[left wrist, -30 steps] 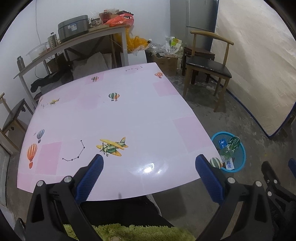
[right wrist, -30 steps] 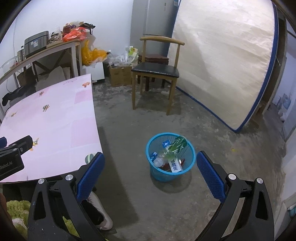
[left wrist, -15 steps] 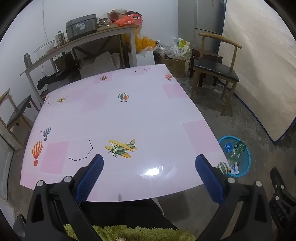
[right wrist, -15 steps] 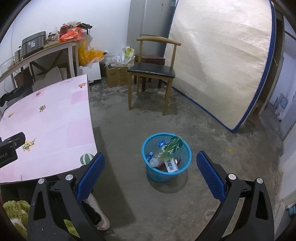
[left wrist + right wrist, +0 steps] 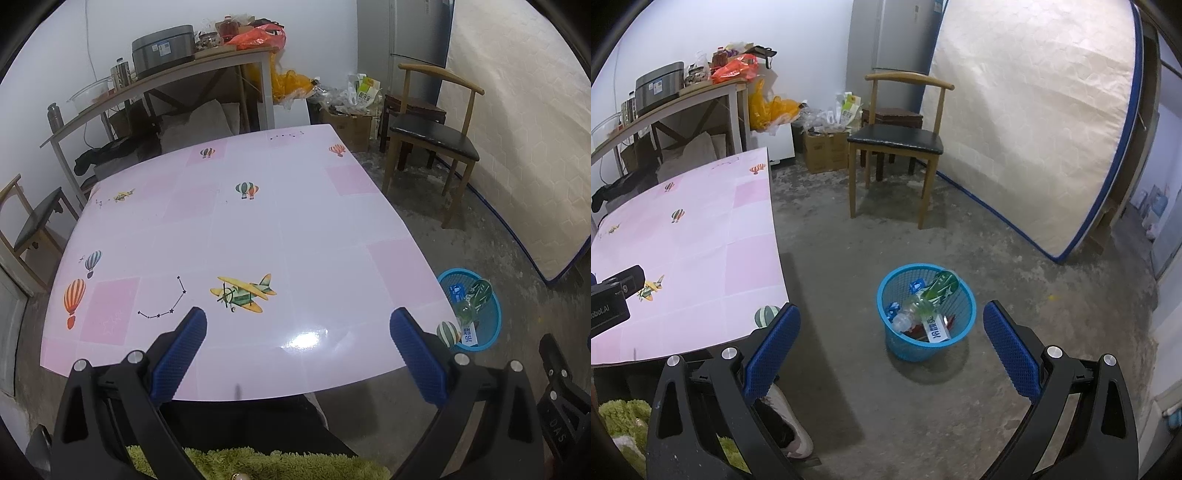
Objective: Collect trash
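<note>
Both your tongs are spread wide and carrying nothing. The left tongs (image 5: pixel 297 354) hang over the near edge of the pink desk (image 5: pixel 258 229), and I see no loose trash on its top, only printed balloons and a plane. That fits the desk being cleared already, as a judgement.

The right tongs (image 5: pixel 892 341) point down at the floor with the blue mesh bin (image 5: pixel 925 312) sitting right between the blue pads (image 5: pixel 772 347), well below them. Looks like you're framing the bin from above for a check or a drop, but there's nothing in the tongs to drop.

The trash is in the bin: a green plastic bottle (image 5: pixel 940 286) leaning on the far rim, a clear crumpled bottle (image 5: pixel 905 317), a white carton (image 5: pixel 938 330) and blue wrapper bits (image 5: pixel 916 285). The bin stands upright on the concrete, off the desk's right corner, near the wooden chair (image 5: pixel 897 136). It's roughly half full, with nothing spilling over the rim.
</note>
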Available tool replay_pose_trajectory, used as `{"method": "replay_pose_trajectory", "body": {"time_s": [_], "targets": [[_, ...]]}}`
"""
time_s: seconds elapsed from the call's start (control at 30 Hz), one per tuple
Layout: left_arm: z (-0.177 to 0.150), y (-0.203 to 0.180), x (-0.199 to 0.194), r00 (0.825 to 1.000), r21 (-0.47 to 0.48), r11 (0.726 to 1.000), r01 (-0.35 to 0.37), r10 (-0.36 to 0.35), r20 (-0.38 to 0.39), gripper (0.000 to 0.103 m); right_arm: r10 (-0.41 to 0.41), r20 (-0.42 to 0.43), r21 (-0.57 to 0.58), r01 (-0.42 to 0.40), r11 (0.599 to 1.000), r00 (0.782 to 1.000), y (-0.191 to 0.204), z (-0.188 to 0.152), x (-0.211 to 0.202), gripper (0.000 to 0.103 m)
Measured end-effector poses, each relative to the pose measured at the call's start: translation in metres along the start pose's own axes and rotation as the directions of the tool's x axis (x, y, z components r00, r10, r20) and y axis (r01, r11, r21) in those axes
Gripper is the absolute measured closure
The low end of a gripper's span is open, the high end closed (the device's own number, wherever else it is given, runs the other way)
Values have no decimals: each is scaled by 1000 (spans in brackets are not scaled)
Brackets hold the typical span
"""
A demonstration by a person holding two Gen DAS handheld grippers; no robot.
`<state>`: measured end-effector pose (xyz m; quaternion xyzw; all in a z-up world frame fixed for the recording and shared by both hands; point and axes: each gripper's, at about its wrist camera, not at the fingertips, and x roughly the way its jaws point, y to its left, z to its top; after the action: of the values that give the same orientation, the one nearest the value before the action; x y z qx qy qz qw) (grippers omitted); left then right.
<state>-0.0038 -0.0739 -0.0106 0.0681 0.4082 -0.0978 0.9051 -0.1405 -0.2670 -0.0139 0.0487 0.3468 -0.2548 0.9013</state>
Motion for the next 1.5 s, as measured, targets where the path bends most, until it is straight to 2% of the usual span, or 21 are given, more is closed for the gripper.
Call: {"method": "replay_pose_trajectory", "body": {"time_s": [1.5], "targets": [[-1, -1, -1, 1000, -8, 1000, 14, -14, -13, 6, -1, 4, 2, 1, 1000, 1000, 4, 1, -1, 8]]}}
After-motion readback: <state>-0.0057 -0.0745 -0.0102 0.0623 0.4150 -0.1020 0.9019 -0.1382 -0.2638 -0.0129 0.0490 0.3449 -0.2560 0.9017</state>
